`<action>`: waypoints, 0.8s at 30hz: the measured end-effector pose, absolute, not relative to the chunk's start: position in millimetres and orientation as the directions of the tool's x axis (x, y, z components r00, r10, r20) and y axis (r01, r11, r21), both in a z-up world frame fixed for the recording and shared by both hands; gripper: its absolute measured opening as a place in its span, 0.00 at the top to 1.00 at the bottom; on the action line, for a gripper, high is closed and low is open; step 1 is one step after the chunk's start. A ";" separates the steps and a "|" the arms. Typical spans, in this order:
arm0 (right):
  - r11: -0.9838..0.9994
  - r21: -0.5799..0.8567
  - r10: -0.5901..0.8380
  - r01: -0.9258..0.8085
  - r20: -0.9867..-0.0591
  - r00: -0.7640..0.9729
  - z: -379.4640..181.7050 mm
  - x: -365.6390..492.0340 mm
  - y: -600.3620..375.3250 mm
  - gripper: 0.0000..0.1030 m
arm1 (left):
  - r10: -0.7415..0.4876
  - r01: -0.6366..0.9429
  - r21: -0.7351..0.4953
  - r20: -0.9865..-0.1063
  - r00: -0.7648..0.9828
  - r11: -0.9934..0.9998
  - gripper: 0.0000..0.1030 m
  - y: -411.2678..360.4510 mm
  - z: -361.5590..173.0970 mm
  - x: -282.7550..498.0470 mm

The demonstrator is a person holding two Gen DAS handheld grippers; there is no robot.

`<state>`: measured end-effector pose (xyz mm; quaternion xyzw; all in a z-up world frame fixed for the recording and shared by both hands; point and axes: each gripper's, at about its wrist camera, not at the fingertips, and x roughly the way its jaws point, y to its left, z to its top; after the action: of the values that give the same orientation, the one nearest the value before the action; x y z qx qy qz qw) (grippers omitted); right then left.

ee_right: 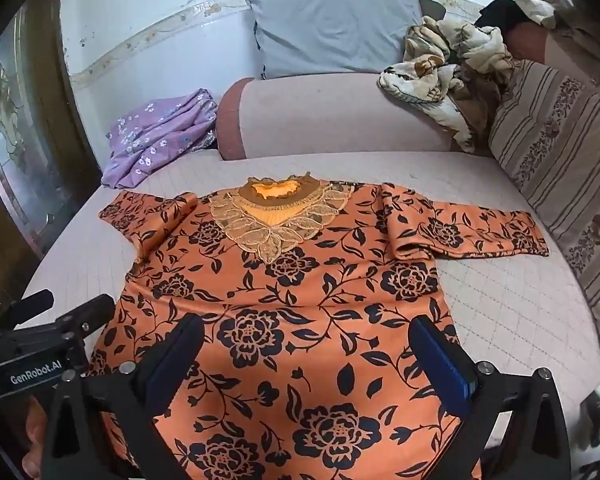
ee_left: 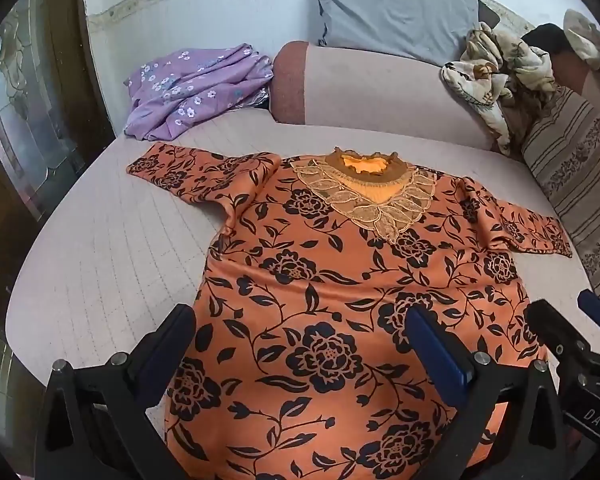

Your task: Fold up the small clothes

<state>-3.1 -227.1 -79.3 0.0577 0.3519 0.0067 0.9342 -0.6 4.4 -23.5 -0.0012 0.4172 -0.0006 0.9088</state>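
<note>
An orange blouse with black flowers [ee_left: 320, 288] lies spread flat on the bed, face up, lace collar [ee_left: 368, 196] at the far end and both sleeves out to the sides. It also shows in the right wrist view [ee_right: 284, 312]. My left gripper [ee_left: 300, 344] is open over the blouse's lower left part, holding nothing. My right gripper [ee_right: 308, 356] is open over the lower right part, also empty. The right gripper shows at the right edge of the left wrist view [ee_left: 572, 336], and the left gripper at the left edge of the right wrist view [ee_right: 48, 320].
A crumpled purple flowered garment [ee_left: 192, 88] lies at the bed's far left corner. A pinkish bolster [ee_left: 380, 88] and grey pillow [ee_left: 392, 8] lie along the head. A crumpled beige blanket [ee_left: 496, 76] and striped cushion [ee_left: 580, 176] sit at the right. A dark wooden door [ee_left: 32, 120] stands left.
</note>
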 end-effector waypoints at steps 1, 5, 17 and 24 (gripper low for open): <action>0.993 0.111 0.052 0.028 -0.655 0.753 -78.5 -2.7 -226.2 0.00 | -0.003 0.002 -0.003 -0.759 0.651 1.000 0.00 4.9 -24.2 -1.0; 0.994 0.109 0.055 0.021 -0.648 0.760 -75.9 -3.3 -221.7 0.00 | -0.004 0.001 -0.004 -0.765 0.644 1.000 0.00 4.4 -24.7 -0.7; 0.995 0.100 0.057 0.010 -0.647 0.761 -76.9 -4.0 -214.3 0.00 | -0.007 -0.004 -0.012 -0.768 0.640 1.000 0.00 6.7 -27.0 -0.8; 0.995 0.100 0.058 0.010 -0.647 0.760 -77.5 -3.9 -214.2 0.00 | -0.007 -0.002 -0.011 -0.769 0.640 1.000 0.00 5.4 -28.9 -0.2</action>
<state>-3.9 -214.2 -77.5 0.0487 0.3462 0.0129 0.9368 -0.2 5.4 -28.9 -0.0054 0.4244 -0.0012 0.9055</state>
